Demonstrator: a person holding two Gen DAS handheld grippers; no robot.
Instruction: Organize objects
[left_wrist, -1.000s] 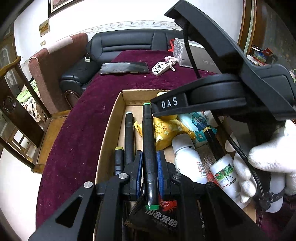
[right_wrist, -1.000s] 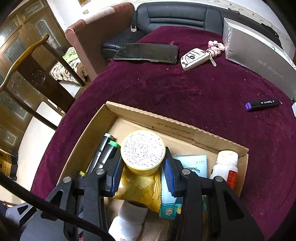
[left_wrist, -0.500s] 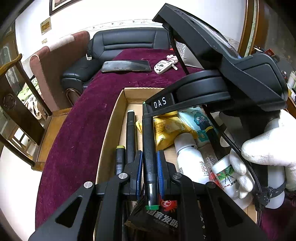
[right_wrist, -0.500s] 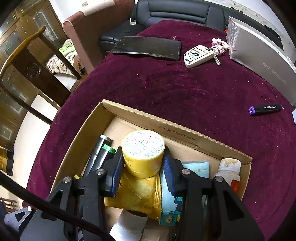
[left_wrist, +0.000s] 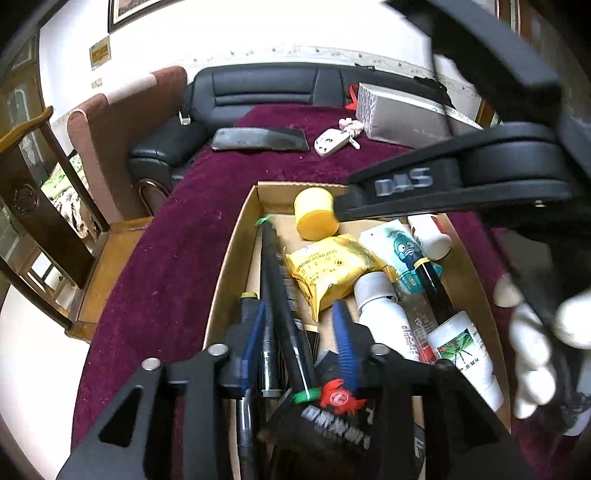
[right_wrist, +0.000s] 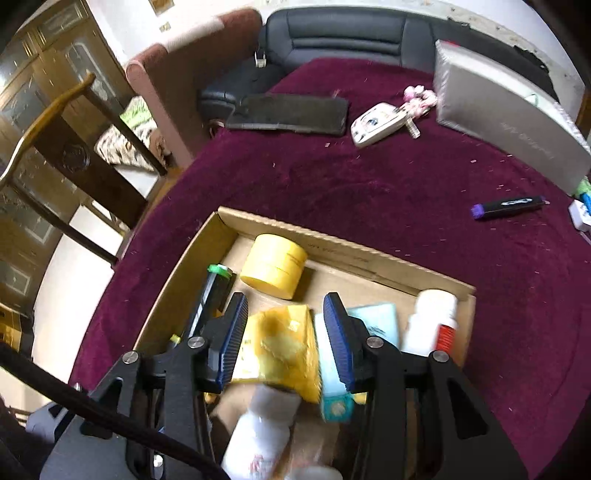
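Landmark: the open brown cardboard box (right_wrist: 373, 258) on the dark red tablecloth (right_wrist: 406, 192); all places are given from it.
Left gripper (left_wrist: 297, 326): its jaws have just been opening; the blue pads stand apart either side of a long black marker with green end bands (left_wrist: 284, 310), which lies in the box along its left wall, no longer pinched.
Right gripper (right_wrist: 284, 332): its jaws have just been opening and stand apart with nothing between them, above the box's middle.
Yellow round plastic jar (right_wrist: 273, 271): on its side in the box's far left corner, clear of both pads.
Step in hand: both pieces look freshly let go inside the box.
Next move: probably lift clear and fetch something outside it, such as the black stick with a purple cap (right_wrist: 508, 206) lying well right of the box.
Only the right view shows: that stick.
Only the left view shows: a white-gloved hand (left_wrist: 532, 350) beyond the box's right wall, and a black packet with a red crab mark (left_wrist: 332, 417) at its near end.
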